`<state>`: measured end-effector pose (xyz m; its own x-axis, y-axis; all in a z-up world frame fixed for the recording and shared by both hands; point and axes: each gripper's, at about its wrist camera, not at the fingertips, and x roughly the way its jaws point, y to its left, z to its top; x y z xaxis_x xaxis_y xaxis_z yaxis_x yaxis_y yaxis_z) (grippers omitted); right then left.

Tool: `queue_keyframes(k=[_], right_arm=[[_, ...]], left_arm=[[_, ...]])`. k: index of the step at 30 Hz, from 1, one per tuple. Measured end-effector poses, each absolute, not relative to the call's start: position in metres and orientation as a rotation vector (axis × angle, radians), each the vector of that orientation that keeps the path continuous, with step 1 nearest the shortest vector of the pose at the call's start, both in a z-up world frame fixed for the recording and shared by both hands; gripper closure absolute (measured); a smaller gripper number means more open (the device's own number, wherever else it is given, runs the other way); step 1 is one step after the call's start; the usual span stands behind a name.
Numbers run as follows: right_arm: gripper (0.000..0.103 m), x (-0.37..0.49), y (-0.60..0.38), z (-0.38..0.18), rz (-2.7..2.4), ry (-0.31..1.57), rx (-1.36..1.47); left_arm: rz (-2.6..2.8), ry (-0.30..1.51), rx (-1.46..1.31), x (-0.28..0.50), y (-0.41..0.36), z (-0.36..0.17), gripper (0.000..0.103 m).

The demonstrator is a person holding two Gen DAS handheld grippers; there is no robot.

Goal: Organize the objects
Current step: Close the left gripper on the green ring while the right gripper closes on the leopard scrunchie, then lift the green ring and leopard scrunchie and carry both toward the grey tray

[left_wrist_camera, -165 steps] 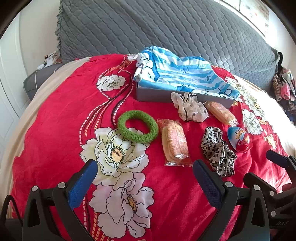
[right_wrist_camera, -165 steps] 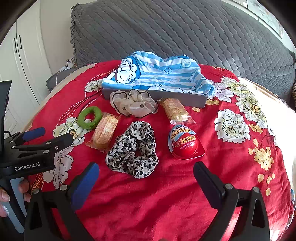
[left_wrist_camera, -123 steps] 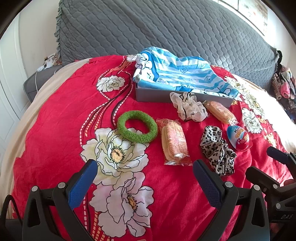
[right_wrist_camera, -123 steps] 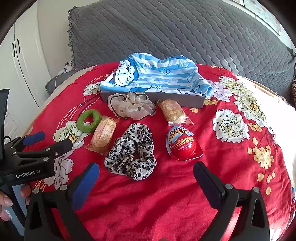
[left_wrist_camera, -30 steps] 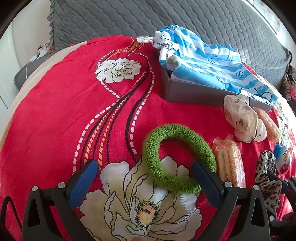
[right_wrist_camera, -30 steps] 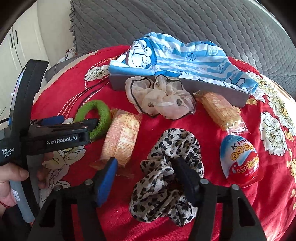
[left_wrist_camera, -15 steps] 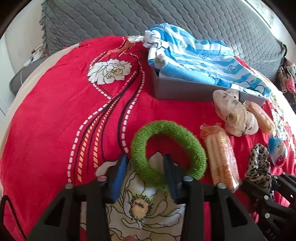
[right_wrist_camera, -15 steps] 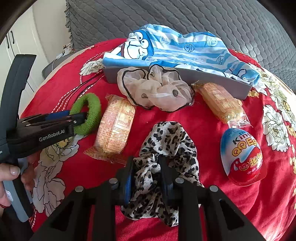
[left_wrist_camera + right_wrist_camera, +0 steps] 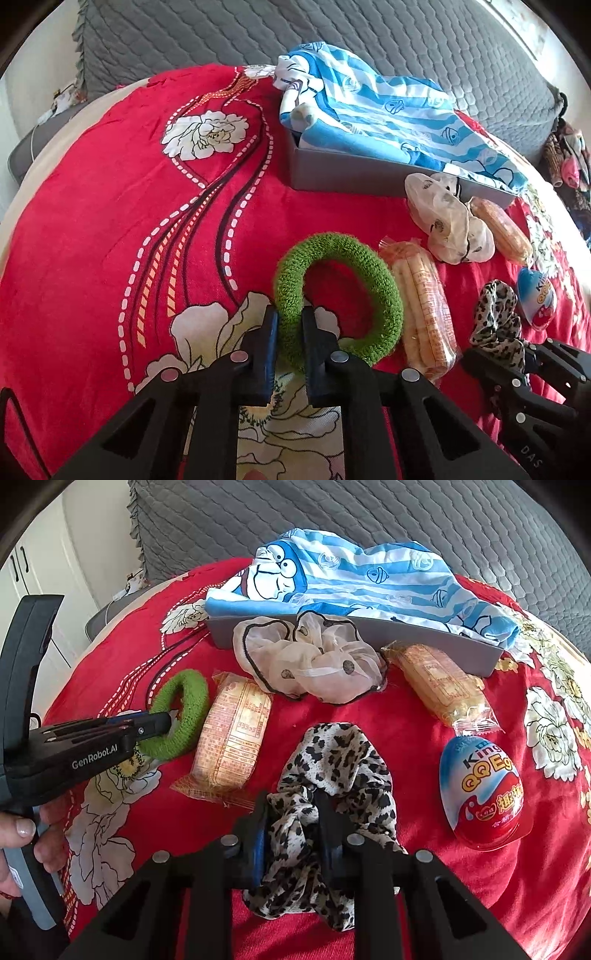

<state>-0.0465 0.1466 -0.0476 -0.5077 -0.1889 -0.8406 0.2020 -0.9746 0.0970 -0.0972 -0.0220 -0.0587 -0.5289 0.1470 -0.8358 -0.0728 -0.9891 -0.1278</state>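
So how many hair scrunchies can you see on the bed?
3. The green scrunchie is pinched in the left gripper, the leopard scrunchie in the right gripper, and the cream scrunchie lies against the grey box. More may hide inside it.

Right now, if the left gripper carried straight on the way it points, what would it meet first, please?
The left gripper is shut on the near side of the green scrunchie, so that comes first. It points down and forward; beyond the ring's far side lies the red bedspread, probably before the grey box, though depth is unclear.

Black left gripper [image 9: 166, 722] marked "GenRobot.AI"; blue-padded jaws, silver screws, grey handle.
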Motion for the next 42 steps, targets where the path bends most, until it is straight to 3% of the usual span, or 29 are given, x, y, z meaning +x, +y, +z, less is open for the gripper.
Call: queue_keyframes(k=[14,42], right_arm=[[0.087,-0.047,0.150,-0.040,-2.541,0.002,1.417],[0.088,-0.039,0.155,-0.005,-2.546,-0.034,1.308]], left_arm=[[2.648,-0.084,-1.450,-0.086,-0.014,-0.056,0.091],[2.713,-0.062,-1.357,-0.058,0.008,-0.018,0.092]])
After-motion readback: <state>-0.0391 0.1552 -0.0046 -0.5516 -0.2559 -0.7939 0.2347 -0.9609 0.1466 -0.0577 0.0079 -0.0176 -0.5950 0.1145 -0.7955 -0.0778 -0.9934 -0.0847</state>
